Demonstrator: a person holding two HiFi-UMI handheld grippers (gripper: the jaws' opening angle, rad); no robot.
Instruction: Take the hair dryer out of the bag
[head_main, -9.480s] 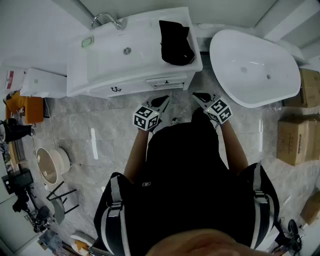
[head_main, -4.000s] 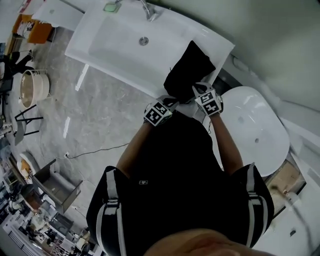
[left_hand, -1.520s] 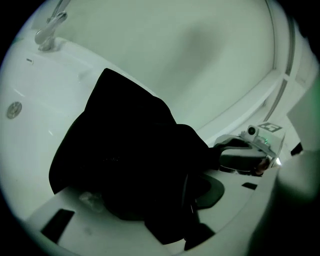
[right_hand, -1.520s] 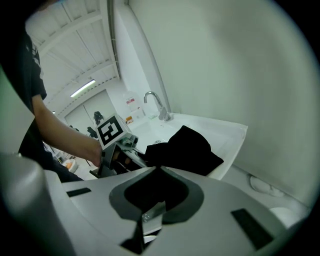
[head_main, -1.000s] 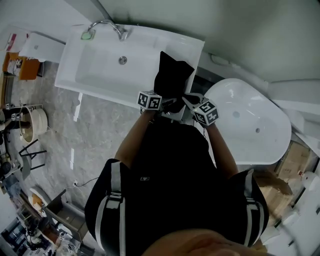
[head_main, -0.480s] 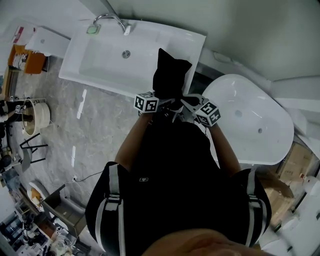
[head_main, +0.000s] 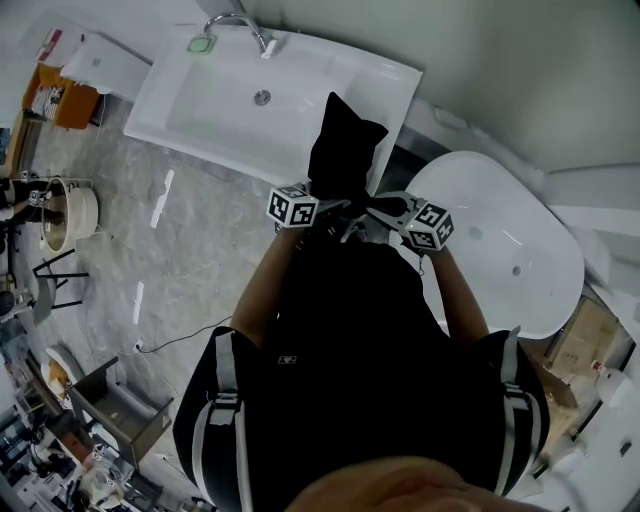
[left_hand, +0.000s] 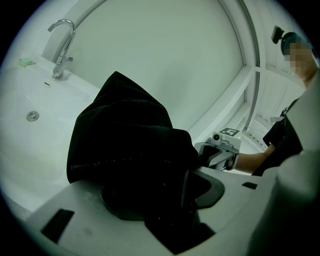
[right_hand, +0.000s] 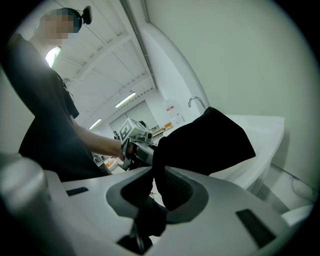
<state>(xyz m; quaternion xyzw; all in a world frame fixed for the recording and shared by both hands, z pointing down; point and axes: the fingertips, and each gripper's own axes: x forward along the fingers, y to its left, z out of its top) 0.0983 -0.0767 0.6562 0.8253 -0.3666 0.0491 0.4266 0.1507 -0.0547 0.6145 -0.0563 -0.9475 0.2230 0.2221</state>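
A black cloth bag (head_main: 343, 150) stands on the right end of the white sink counter (head_main: 400, 80). No hair dryer shows; the bag hides its contents. Both grippers meet at the bag's near lower edge. My left gripper (head_main: 335, 208) is shut on the bag's fabric (left_hand: 125, 140), which fills its jaws in the left gripper view. My right gripper (head_main: 375, 208) has just been opening its jaws. A fold of the bag (right_hand: 210, 140) still hangs between them, and the pads stand apart from it. Each gripper view shows the other gripper beyond the cloth.
The sink basin (head_main: 240, 100) with its tap (head_main: 240, 22) lies left of the bag. A white bathtub (head_main: 500, 250) stands to the right, close to my right arm. Marble floor (head_main: 190, 250) stretches to the left, with a cable and clutter at its edge.
The right gripper's marker cube has drifted slightly rightward, away from the left one. The bag stays on the counter's right end. The left gripper has hardly shifted.
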